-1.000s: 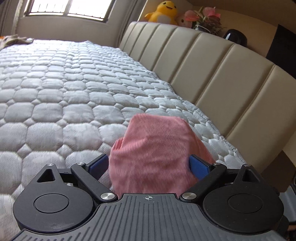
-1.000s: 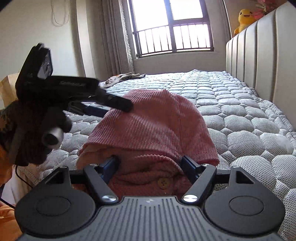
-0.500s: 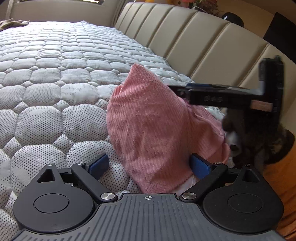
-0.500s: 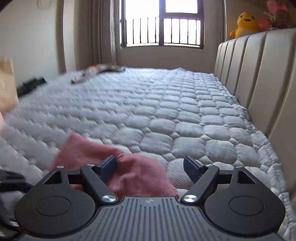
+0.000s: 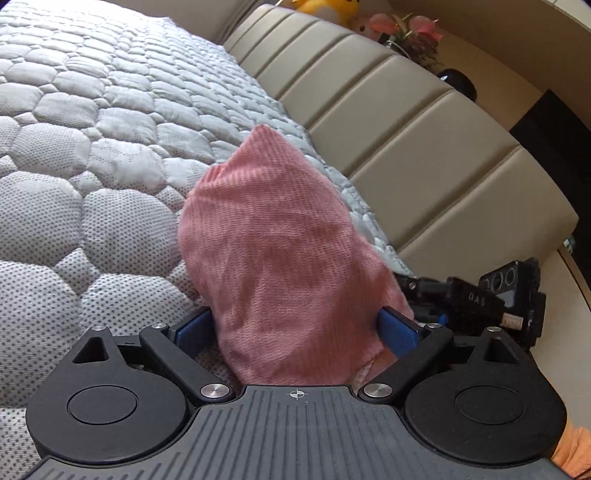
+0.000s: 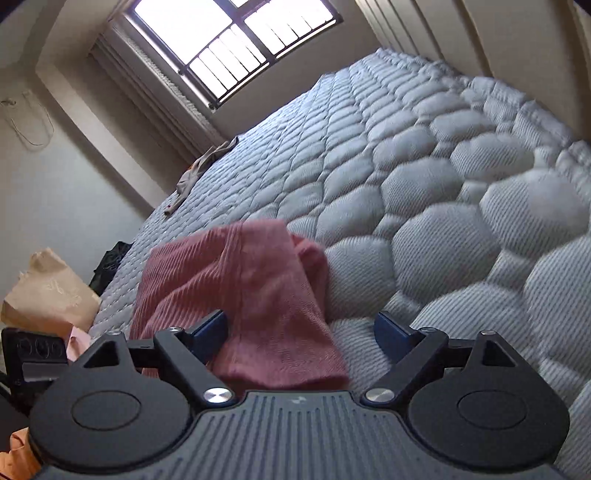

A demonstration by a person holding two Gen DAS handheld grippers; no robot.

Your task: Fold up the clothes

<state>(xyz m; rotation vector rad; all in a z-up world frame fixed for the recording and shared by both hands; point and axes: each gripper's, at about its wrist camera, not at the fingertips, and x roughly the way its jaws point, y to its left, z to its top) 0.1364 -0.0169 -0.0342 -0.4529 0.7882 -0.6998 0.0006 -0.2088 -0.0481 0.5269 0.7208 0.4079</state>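
A pink ribbed garment (image 5: 280,258) lies bunched on the grey quilted mattress (image 5: 74,155) near the headboard. My left gripper (image 5: 295,328) is open, its blue pads on either side of the raised cloth. The cloth fills the gap between the jaws. In the right wrist view the same garment (image 6: 236,295) lies low on the mattress (image 6: 461,221). My right gripper (image 6: 301,332) is open, with cloth beside its left pad and bare mattress by the right pad. The right gripper also shows in the left wrist view (image 5: 480,299), behind the garment.
A beige padded headboard (image 5: 406,140) runs along the bed, with a yellow plush toy (image 5: 325,7) and flowers (image 5: 410,33) on top. A beige garment (image 6: 199,166) lies far off near the window. A paper bag (image 6: 48,291) stands beside the bed.
My right gripper has dropped lower and tilted, and now sits behind the garment in the left view. The garment has slumped lower on the mattress. My left gripper stays around the cloth.
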